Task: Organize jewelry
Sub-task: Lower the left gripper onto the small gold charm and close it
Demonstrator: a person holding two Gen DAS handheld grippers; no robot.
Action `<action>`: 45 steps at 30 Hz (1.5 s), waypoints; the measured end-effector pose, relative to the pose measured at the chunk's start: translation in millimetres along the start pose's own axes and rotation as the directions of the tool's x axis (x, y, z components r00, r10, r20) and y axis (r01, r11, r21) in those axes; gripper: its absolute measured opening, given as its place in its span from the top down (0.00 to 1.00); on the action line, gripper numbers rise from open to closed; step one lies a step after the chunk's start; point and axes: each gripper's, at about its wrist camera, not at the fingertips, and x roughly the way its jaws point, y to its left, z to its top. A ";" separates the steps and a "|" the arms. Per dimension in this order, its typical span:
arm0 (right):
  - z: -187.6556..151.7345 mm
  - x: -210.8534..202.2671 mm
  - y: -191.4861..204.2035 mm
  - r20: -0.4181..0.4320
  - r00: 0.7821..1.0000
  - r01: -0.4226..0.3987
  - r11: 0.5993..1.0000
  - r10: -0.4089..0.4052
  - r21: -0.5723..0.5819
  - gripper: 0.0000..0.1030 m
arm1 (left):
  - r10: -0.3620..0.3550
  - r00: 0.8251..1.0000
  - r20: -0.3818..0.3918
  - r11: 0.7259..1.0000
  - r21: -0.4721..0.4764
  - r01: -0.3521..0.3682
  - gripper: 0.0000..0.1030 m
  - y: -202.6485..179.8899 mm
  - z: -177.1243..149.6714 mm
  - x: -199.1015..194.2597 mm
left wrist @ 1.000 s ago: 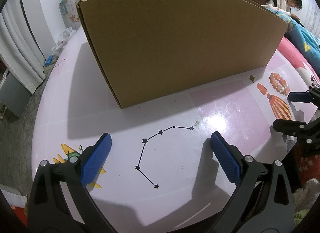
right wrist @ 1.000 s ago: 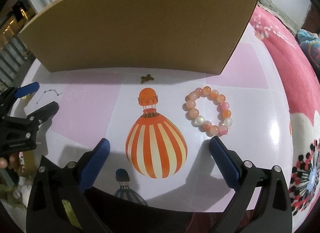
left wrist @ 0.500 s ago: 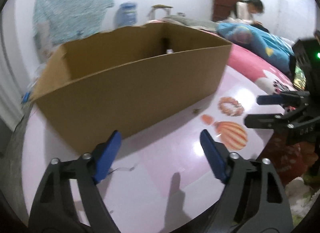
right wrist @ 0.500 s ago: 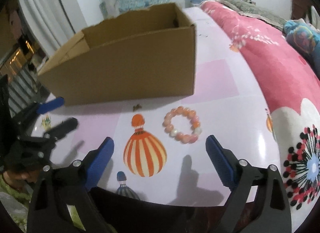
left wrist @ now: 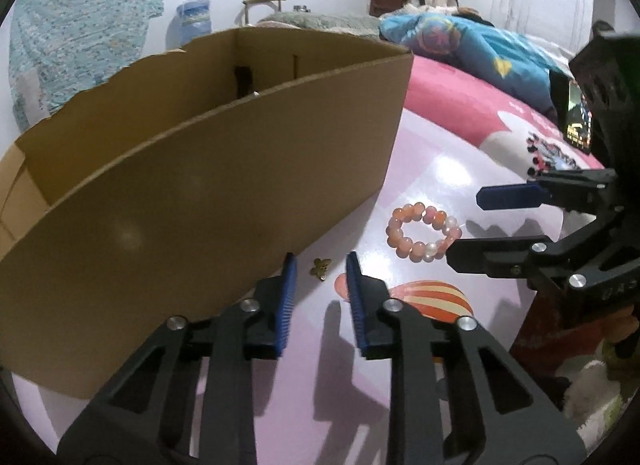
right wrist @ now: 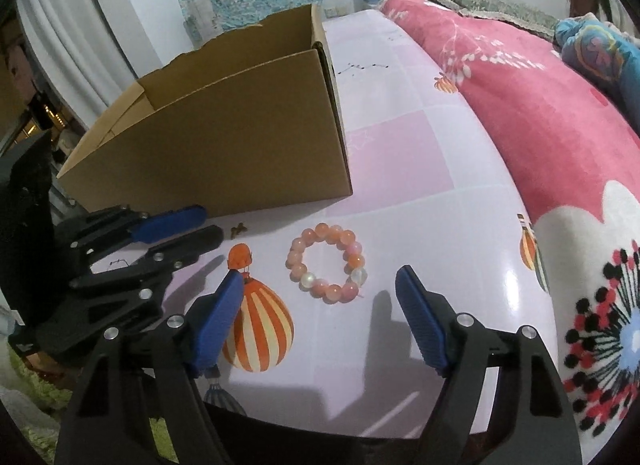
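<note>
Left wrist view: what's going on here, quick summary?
A person with two handheld grippers is tidying jewelry on a pink printed table. The left gripper, jaws narrowed but not closed, is lined up on a small gold charm lying beside an open cardboard box. The right gripper is open and empty, pointed at a pink bead bracelet that lies flat on the table. Neither piece has been picked up yet.
</note>
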 end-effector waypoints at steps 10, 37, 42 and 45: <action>3.1 7.8 -2.7 -0.006 1.000 -0.015 1.000 0.015 0.005 0.26 | 0.012 0.998 -0.054 1.000 0.022 -0.011 0.85 1.3 4.7 19.1; 1.4 -0.7 -4.2 0.014 1.000 -0.018 1.000 0.018 0.018 0.26 | 0.057 0.997 -0.047 0.998 0.035 -0.055 0.94 -1.4 -15.6 -1.0; 2.8 -1.5 1.5 0.014 1.000 -0.015 1.000 0.016 -0.005 0.26 | 0.080 0.995 -0.064 0.997 0.007 -0.080 0.94 4.1 -22.8 -11.5; 6.7 0.3 5.3 0.010 1.000 -0.014 1.000 0.014 -0.022 0.30 | 0.095 0.993 -0.074 0.995 -0.013 -0.096 0.94 7.5 -24.8 -16.1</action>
